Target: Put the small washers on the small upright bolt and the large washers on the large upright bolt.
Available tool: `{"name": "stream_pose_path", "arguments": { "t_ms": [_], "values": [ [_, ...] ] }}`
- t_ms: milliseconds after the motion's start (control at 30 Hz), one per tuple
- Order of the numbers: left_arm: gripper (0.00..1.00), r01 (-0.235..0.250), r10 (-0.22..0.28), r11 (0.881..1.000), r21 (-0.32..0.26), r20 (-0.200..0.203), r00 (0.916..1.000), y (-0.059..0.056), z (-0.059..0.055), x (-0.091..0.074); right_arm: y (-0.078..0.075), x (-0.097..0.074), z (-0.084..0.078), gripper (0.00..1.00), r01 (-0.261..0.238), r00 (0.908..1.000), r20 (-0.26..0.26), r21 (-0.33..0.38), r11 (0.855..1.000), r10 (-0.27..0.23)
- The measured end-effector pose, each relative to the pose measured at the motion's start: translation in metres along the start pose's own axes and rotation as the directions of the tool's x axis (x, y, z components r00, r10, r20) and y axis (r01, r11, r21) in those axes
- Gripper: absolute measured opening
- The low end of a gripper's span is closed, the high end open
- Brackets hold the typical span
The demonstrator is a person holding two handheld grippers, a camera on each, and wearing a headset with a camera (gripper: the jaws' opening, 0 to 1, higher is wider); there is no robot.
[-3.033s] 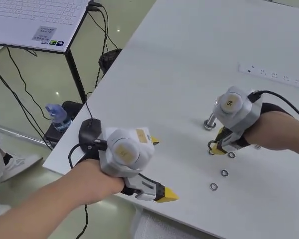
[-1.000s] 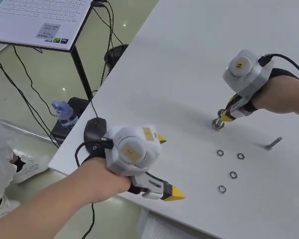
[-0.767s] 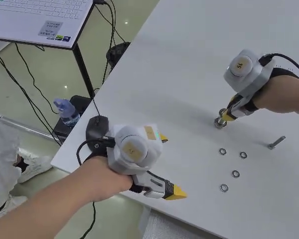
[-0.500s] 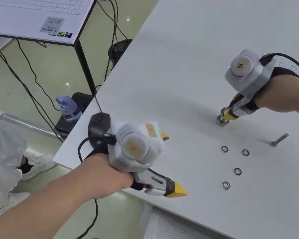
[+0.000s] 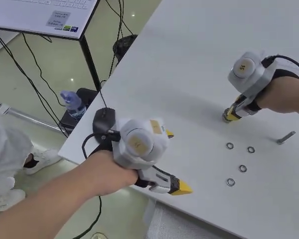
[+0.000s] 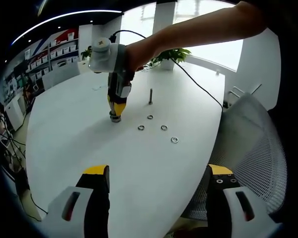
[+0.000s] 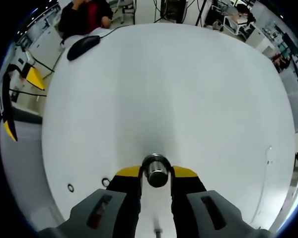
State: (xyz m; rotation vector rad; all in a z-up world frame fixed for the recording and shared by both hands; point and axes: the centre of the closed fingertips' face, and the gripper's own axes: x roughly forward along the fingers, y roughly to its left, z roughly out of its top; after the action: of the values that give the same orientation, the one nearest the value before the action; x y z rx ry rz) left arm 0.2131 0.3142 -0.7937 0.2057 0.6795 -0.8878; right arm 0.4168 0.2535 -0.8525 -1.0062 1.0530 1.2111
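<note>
White surface [image 5: 189,59] carries all the work. Laptop [image 5: 40,15] sits on a black-legged stand off the surface, well apart from both tools, beyond the left hand-held gripper [image 5: 175,160]. That gripper hangs over the near edge of the surface, jaws spread wide, nothing btwn them. Computer mouse [image 5: 103,119] lies just behind it, by the edge.

Right hand-held gripper [image 5: 232,115] points down at the large upright bolt [image 5: 225,117]. In the right gripper view the bolt's top sits btwn the yellow tips, jaws only narrowly apart and close on both sides. Can't tell if they press on the bolt or on a washer there.

Small upright bolt [image 5: 286,137] stands near the right hand-held gripper, on the side away from the left one, untouched. Four washers [image 5: 229,146] lie flat & loose on the surface btwn the two tools, nearer the right one. Their sizes are too small to tell.
</note>
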Motion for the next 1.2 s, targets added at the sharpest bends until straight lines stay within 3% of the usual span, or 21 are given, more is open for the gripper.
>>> {"name": "stream_pose_path", "arguments": {
  "t_ms": [467,1033,1200],
  "values": [
    [0.82,-0.011,0.011,1.0,0.02,0.001,0.9999,0.0016,0.0027,0.0018,0.0088,0.0028,-0.0064,0.22,0.0,1.0,-0.005,-0.006,1.0,0.0],
    [0.86,-0.008,0.009,0.999,0.045,-0.008,0.9999,0.0042,0.0048,0.0067,0.0058,0.0055,-0.0068,0.24,-0.003,1.0,0.002,-0.026,1.0,0.003],
    [0.88,-0.005,0.005,0.999,0.046,-0.011,0.9999,0.0043,0.0039,0.0085,0.0064,-0.0013,-0.0026,0.31,-0.005,0.9995,0.032,-0.028,1.0,0.006]
  ]
}}
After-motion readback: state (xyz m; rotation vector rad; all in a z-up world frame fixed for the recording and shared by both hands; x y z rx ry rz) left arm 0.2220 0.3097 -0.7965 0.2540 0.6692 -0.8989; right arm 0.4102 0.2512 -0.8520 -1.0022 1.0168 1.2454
